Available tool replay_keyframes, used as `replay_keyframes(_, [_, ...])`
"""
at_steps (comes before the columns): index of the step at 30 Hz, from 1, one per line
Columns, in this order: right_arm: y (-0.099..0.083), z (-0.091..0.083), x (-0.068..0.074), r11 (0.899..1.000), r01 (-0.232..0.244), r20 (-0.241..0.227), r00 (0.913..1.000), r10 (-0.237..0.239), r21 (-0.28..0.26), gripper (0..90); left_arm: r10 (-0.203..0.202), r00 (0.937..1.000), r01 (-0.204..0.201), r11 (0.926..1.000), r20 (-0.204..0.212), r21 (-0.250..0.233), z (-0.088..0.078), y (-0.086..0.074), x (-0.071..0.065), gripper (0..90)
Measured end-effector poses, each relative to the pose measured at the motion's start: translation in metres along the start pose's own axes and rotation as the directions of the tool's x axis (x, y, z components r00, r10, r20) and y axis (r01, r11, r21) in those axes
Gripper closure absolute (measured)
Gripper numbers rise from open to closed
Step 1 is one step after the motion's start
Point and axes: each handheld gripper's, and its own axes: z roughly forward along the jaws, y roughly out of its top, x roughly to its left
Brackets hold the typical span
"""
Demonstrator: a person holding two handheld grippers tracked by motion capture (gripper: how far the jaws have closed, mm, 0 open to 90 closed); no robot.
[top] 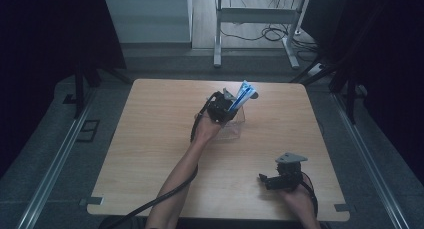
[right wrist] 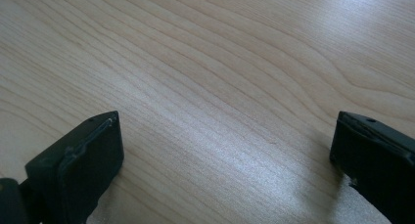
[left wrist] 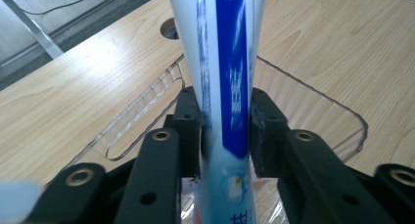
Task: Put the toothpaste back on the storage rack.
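The blue-and-white toothpaste tube (left wrist: 226, 87) stands between the two black jaws of the left gripper (left wrist: 226, 131), over a clear plastic tray (left wrist: 147, 99). In the left gripper view both pads lie against the tube's sides, one on its white edge and one on its blue stripe, so the jaws are narrowed onto the tube and have it in their grip. Its lower end reaches down past the pads toward the tray floor, and its upper part runs out of the top of that view. From the high view the tube (top: 243, 95) sticks up and leans to the right out of the left gripper (top: 231, 109), above the tray (top: 235, 130) near the middle of the wooden table (top: 150, 139).

The right gripper (top: 265, 179) is well apart, near the table's front right edge. In the right gripper view its jaws stand wide apart with bare wood (right wrist: 220, 87) between them.
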Motion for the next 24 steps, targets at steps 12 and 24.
replay_keyframes(12, [0.0, 0.0, 0.0, 1.0, 0.0, 0.0, 1.0, 0.0, 0.0, 0.0, 0.009, 0.9999, -0.009, 1.0, -0.012, 0.0, -0.003, 0.0, -0.002, 61.0])
replay_keyframes(24, [0.0, 0.0, 0.0, 1.0, 0.0, 0.0, 1.0, 0.0, 0.0, 0.0, -0.032, 0.9993, 0.033, 0.9986, 0.02, -0.042, -0.022, 0.007, 0.002, 50.5])
